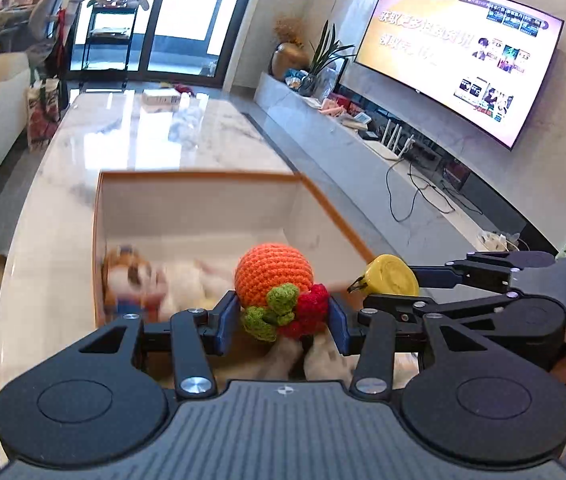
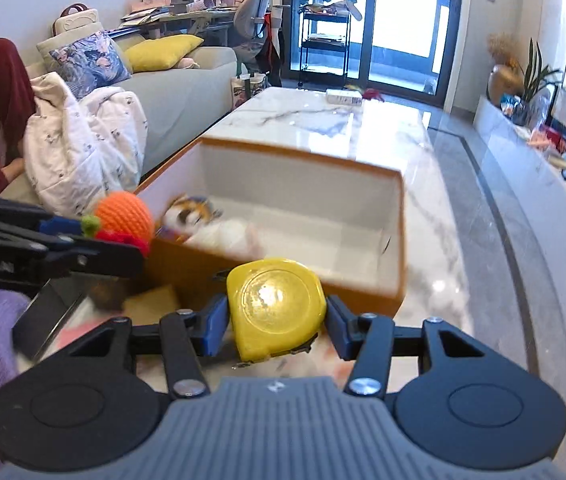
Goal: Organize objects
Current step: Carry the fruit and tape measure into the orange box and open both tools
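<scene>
Crocheted orange toy [image 1: 273, 276], green and red trim: pinched in left gripper [image 1: 283, 322], held over near edge of orange-sided box [image 1: 199, 178]. Yellow tape measure [image 2: 277, 304]: clamped in right gripper [image 2: 277, 330], just before the box's near wall. Plush cat [image 2: 207, 224]: lying inside box, blurred. Box stands on glossy white marble table [image 2: 363, 128]. Room: grey sofa [image 2: 187, 80] with yellow cushion [image 2: 163, 52] to the left; lit television [image 1: 459, 60] on the right wall; glass doors [image 2: 399, 20] beyond.
</scene>
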Motion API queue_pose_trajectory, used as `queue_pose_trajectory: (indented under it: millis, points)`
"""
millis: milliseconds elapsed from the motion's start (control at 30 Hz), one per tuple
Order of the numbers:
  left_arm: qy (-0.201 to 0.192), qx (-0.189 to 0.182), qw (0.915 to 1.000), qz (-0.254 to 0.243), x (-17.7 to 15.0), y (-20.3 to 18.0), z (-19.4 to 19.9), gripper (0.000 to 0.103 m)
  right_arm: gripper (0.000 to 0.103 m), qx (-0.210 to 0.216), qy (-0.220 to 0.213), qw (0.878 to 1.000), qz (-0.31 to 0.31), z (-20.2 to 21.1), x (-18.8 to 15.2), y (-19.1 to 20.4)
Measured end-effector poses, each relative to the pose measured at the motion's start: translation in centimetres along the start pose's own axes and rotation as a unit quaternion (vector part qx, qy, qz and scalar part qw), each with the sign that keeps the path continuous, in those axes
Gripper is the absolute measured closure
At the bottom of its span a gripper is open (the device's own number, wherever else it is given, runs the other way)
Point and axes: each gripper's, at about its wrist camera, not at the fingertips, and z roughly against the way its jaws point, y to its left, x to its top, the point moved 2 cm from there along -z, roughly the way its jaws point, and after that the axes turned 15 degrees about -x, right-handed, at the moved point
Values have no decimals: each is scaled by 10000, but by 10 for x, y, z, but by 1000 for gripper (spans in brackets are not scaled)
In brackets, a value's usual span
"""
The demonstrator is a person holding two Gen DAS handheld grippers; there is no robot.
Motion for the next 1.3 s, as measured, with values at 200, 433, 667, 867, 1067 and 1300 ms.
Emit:
queue_pose_trajectory:
  millis: [200, 433, 667, 867, 1067, 1300]
  points:
    - [270, -92, 9995, 100, 40, 33, -45, 49, 49, 125, 434, 9990, 14, -74, 51, -19]
    - [742, 37, 9970, 239, 66, 77, -97, 49, 49, -89, 1018, 9885, 1116, -179, 79, 1]
    - [1106, 61, 9931, 378, 71, 108, -136, 49, 49, -14, 1457, 9628, 2276, -244, 83, 19]
    - [1292, -101, 9906, 442, 68, 116, -158, 49, 49, -183, 1613, 9324, 3228, -265, 70, 26]
    - [1473, -130, 9874, 567, 65, 123, -179, 49, 48, -379, 1502, 9096, 3856, -264, 67, 28]
    - [1602, -156, 9845, 702, 61, 124, -185, 49, 44, -584, 1084, 8919, 4352, -250, 65, 19]
